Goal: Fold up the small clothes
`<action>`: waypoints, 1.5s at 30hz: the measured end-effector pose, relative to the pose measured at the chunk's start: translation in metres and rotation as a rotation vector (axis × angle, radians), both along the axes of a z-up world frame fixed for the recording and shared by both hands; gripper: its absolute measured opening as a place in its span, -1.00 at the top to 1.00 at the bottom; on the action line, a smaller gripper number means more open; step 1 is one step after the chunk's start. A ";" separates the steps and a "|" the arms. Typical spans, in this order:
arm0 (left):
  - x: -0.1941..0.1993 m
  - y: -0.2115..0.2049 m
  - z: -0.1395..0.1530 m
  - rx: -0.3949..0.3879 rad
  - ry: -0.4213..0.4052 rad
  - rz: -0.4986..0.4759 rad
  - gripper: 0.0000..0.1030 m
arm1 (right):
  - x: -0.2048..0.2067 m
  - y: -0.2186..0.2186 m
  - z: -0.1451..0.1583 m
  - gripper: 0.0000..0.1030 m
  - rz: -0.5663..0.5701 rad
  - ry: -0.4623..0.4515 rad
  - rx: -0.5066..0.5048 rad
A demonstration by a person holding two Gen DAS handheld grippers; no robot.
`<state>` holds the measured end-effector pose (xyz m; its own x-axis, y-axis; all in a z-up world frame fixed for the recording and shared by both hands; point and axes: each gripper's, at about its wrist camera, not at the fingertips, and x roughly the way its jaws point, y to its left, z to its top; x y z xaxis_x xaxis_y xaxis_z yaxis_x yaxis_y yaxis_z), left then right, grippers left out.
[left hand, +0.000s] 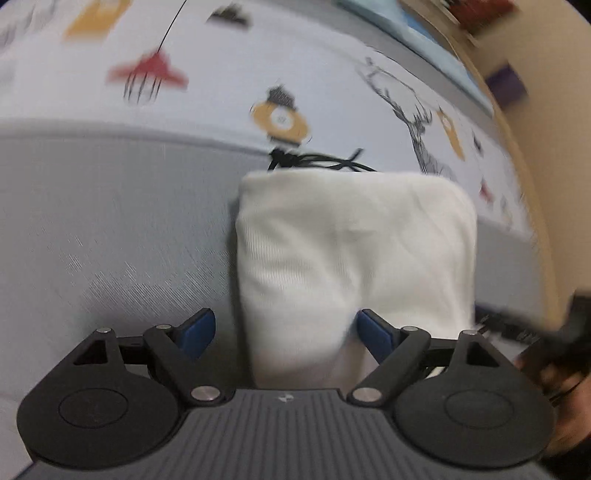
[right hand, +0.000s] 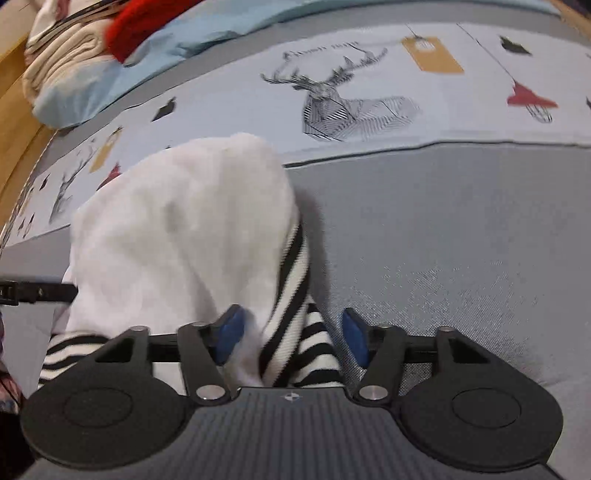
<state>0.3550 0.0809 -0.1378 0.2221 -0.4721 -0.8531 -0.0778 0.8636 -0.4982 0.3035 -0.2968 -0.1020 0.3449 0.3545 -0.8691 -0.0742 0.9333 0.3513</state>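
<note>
A small white garment (left hand: 354, 251) lies folded into a thick rectangle on the grey bed sheet (left hand: 110, 240). My left gripper (left hand: 286, 332) points down at its near edge, jaws wide open. The cloth's near left corner sits between the blue pads without being pinched. In the right wrist view the same garment (right hand: 177, 229) bulges up, and its black-and-white striped part (right hand: 291, 280) runs down between the fingers of my right gripper (right hand: 291, 334). Those jaws stand open, and the right pad (right hand: 354, 336) is clear of the cloth.
A printed band of the sheet with deer (right hand: 343, 103) and lamp figures runs behind the garment. A black cord (left hand: 317, 162) lies at the garment's far edge. A light blue pillow (right hand: 110, 74), a red item (right hand: 140, 26) and a wooden bed edge (right hand: 14, 122) are at the far side.
</note>
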 end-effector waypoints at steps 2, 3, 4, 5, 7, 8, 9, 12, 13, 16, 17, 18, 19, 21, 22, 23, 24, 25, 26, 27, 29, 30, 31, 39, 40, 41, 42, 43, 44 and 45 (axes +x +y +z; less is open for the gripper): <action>0.002 0.004 -0.011 -0.080 0.058 0.060 -0.71 | 0.006 -0.007 -0.006 -0.35 -0.053 0.026 0.040; 0.002 0.005 -0.013 -0.108 0.071 0.076 -0.70 | 0.004 -0.013 -0.008 -0.40 -0.075 0.035 0.064; 0.004 0.005 -0.016 -0.134 0.074 0.086 -0.69 | 0.004 -0.014 -0.009 -0.41 -0.096 0.042 0.091; 0.006 0.005 -0.018 -0.150 0.070 0.089 -0.65 | 0.005 -0.013 -0.009 -0.43 -0.104 0.045 0.107; 0.008 0.000 -0.019 -0.154 0.053 0.092 -0.64 | 0.007 -0.011 -0.011 -0.43 -0.096 0.043 0.132; 0.010 -0.002 -0.020 -0.151 0.041 0.086 -0.59 | 0.007 -0.008 -0.012 -0.41 -0.087 0.040 0.137; 0.014 -0.006 -0.020 -0.148 0.029 0.079 -0.56 | 0.007 -0.006 -0.012 -0.29 -0.079 0.035 0.135; 0.022 -0.007 -0.014 -0.135 -0.014 0.046 -0.24 | 0.008 -0.001 -0.012 0.36 -0.046 0.031 0.180; 0.024 -0.007 -0.011 -0.128 -0.032 0.039 -0.08 | 0.009 0.001 -0.011 0.46 -0.042 0.024 0.181; 0.033 -0.002 0.009 -0.111 -0.123 0.025 0.23 | 0.012 0.002 -0.006 0.68 -0.025 -0.016 0.182; 0.037 -0.002 0.019 -0.089 -0.169 0.020 0.25 | 0.014 0.002 -0.003 0.71 -0.039 -0.032 0.196; 0.038 -0.004 0.034 -0.044 -0.231 0.004 0.25 | 0.016 0.000 -0.001 0.72 -0.055 -0.050 0.215; 0.040 -0.005 0.048 -0.003 -0.297 -0.009 0.25 | 0.020 0.000 0.005 0.73 -0.075 -0.079 0.244; 0.042 -0.004 0.073 0.052 -0.432 -0.022 0.25 | 0.026 0.001 0.021 0.74 -0.100 -0.151 0.301; 0.044 -0.003 0.082 0.075 -0.492 -0.016 0.22 | 0.028 0.005 0.032 0.74 -0.100 -0.203 0.334; 0.047 -0.001 0.087 0.106 -0.540 0.010 -0.02 | 0.030 0.009 0.040 0.74 -0.097 -0.250 0.358; 0.053 -0.002 0.090 0.146 -0.572 0.041 -0.21 | 0.031 0.014 0.046 0.73 -0.096 -0.286 0.362; 0.054 0.001 0.090 0.183 -0.598 0.074 -0.46 | 0.035 0.021 0.049 0.71 -0.104 -0.316 0.322; 0.054 0.005 0.090 0.211 -0.614 0.102 -0.48 | 0.038 0.026 0.049 0.60 -0.120 -0.323 0.265; 0.055 0.009 0.089 0.226 -0.607 0.126 -0.46 | 0.043 0.030 0.044 0.55 -0.144 -0.299 0.209; 0.052 0.018 0.089 0.199 -0.565 0.145 -0.27 | 0.048 0.032 0.036 0.54 -0.204 -0.262 0.112; 0.049 0.021 0.090 0.168 -0.553 0.127 -0.27 | 0.047 0.031 0.036 0.54 -0.231 -0.269 0.080; 0.045 0.022 0.091 0.148 -0.545 0.099 -0.27 | 0.045 0.029 0.039 0.54 -0.245 -0.281 0.080; 0.010 -0.018 0.040 0.359 -0.377 -0.303 -0.23 | 0.039 0.069 0.027 0.17 0.118 -0.146 0.112; 0.004 -0.024 0.040 0.398 -0.406 -0.341 -0.24 | 0.038 0.078 0.015 0.16 0.155 -0.095 0.018; 0.000 -0.025 0.045 0.400 -0.425 -0.342 -0.23 | 0.037 0.081 0.004 0.16 0.171 -0.052 -0.048; -0.002 -0.020 0.053 0.375 -0.426 -0.316 -0.23 | 0.037 0.079 -0.002 0.17 0.157 -0.030 -0.058; -0.004 -0.013 0.058 0.347 -0.417 -0.285 -0.21 | 0.038 0.076 -0.002 0.18 0.130 -0.025 -0.036; -0.007 -0.005 0.062 0.328 -0.403 -0.256 -0.11 | 0.039 0.072 0.000 0.20 0.109 -0.023 -0.020; -0.011 0.000 0.063 0.324 -0.389 -0.246 0.07 | 0.038 0.070 0.002 0.21 0.100 -0.025 -0.019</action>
